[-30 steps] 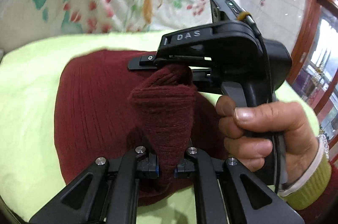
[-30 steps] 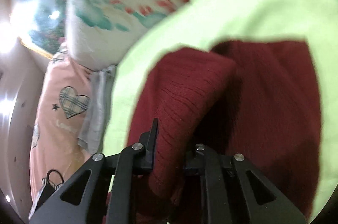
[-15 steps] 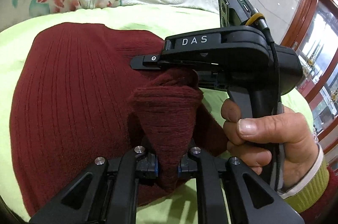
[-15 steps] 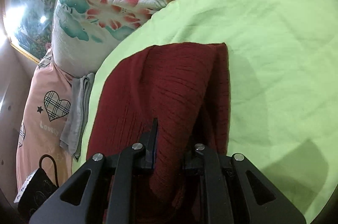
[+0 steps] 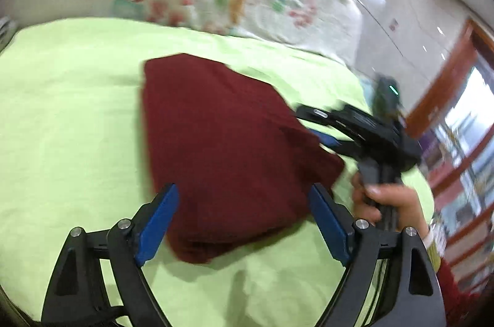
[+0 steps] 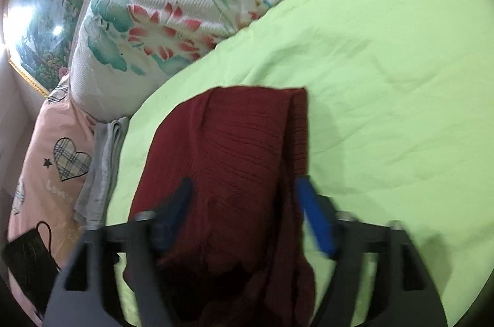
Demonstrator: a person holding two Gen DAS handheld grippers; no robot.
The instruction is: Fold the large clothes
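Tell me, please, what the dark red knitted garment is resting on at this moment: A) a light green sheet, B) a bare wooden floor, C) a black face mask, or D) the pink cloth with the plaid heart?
A: the dark red knitted garment lies folded on the light green sheet, with green showing around its sides in both wrist views.
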